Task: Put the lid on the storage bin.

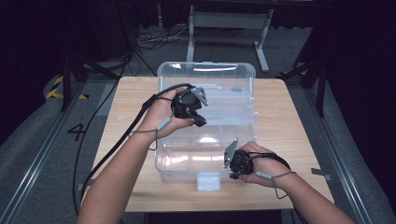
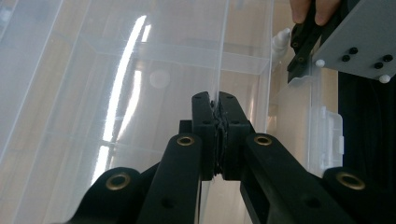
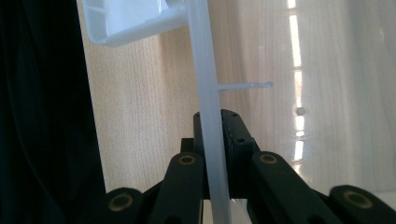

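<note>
Looking from the high view, a clear plastic box (image 1: 205,140) stands in the middle of the wooden bench (image 1: 289,135), its lid (image 1: 208,77) open toward the far side. The left gripper (image 1: 198,120) is above the box's middle; the right gripper (image 1: 233,173) is at the near wall, just beside the front latch (image 1: 208,181). Cables (image 1: 154,39) lie on the floor behind.

In the left gripper view, the fingers (image 2: 205,135) pinch a thin clear edge of the box (image 2: 219,56), and the other gripper (image 2: 303,42) appears farther off.

In the right gripper view, the fingers (image 3: 236,140) pinch the box's whitish rim (image 3: 205,84), with the wood of the bench behind.
</note>
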